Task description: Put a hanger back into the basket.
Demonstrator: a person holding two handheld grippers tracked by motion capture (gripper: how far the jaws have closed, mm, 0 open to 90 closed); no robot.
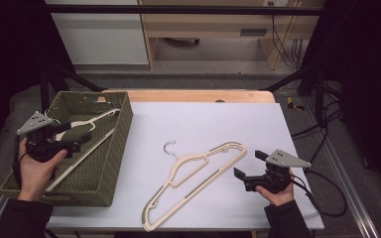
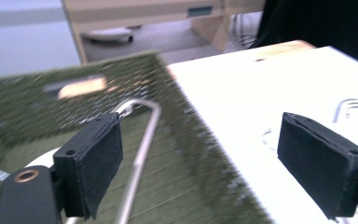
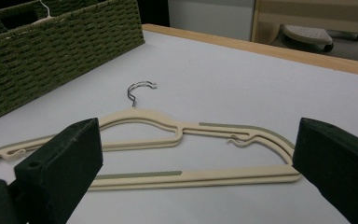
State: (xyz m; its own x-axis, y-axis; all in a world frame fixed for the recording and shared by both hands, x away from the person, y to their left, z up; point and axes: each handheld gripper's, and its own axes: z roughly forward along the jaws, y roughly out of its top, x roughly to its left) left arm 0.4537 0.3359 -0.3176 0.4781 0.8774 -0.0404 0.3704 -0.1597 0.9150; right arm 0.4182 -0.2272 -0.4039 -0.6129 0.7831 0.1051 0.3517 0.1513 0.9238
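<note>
Sitting spread and empty, the right claw (image 1: 248,166) is pointing at the cream hanger (image 1: 193,181) lying flat on the white surface (image 1: 258,124) just ahead of its jaws. In the right gripper view the hanger's near end (image 3: 279,158) is lining up between the two pads, not touched yet.

Risks at this claw:
- Hanger is thin and lying flush on the surface, so pads are likely scraping the cloth or skating over the bar instead of getting under it.
- Gripping at one end means the long far arm is hanging off as a lever; it is probably going to swing or twist in the pads on lift.
- Metal hook (image 1: 169,148), beyond the claw's reach at the far side of the hanger, is free to drag on the cloth.

Left claw (image 1: 81,141) is also spread, nothing between its pads, hovering over the green woven basket (image 1: 121,129). A second hanger (image 1: 82,126) is lying inside, directly under and past that claw, its wire hook (image 2: 142,121) showing between the jaws in the left gripper view.

Risks there:
- Claw or trailing cable is close enough to snag that hook or the basket wall.
- Next hanger going in is likely landing across the first one and tangling hooks, or propping on the rim.
</note>
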